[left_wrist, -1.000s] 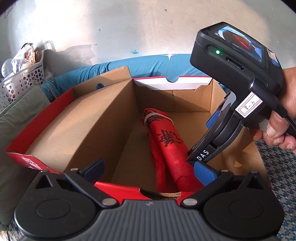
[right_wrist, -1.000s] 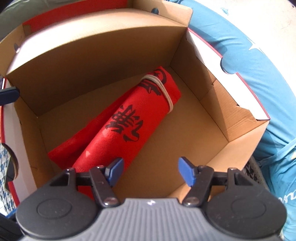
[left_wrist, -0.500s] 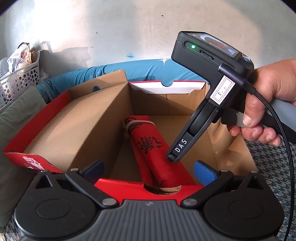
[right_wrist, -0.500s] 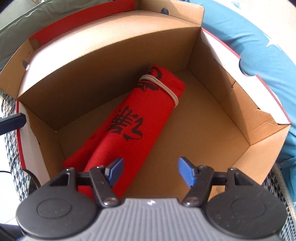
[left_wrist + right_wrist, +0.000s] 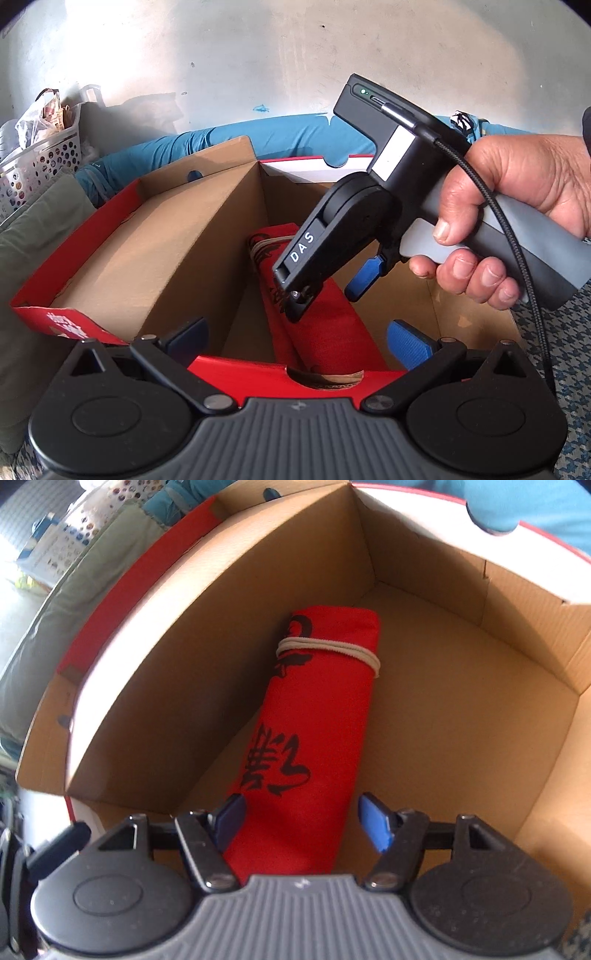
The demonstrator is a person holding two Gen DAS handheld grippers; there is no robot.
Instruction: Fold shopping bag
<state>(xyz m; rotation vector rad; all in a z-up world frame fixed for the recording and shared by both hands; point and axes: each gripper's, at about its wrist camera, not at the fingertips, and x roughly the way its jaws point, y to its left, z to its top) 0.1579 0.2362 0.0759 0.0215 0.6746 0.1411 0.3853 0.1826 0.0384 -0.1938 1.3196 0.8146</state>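
Note:
A red shopping bag (image 5: pixel 317 709) with black characters lies rolled up on the floor of an open cardboard box (image 5: pixel 461 720). A pale rubber band (image 5: pixel 328 650) circles its far end. My right gripper (image 5: pixel 303 825) points steeply down into the box, open, with its blue pads on either side of the bag's near end; a gap shows at the right pad. In the left wrist view a hand (image 5: pixel 517 199) holds the right gripper (image 5: pixel 328 295) over the bag (image 5: pixel 325 332). My left gripper (image 5: pixel 299 339) hangs open over the box's red near wall (image 5: pixel 251 373), holding nothing.
The box has tall flaps on its left and far sides. A white perforated basket (image 5: pixel 37 166) and a green cushion (image 5: pixel 33 251) lie to the left. Blue fabric (image 5: pixel 295 133) runs behind the box below a pale wall. Houndstooth cloth (image 5: pixel 554 332) lies on the right.
The right gripper has rolled and shifted over the bag, so the roll now runs lengthwise between its fingers instead of off to the left. The left gripper has stayed put.

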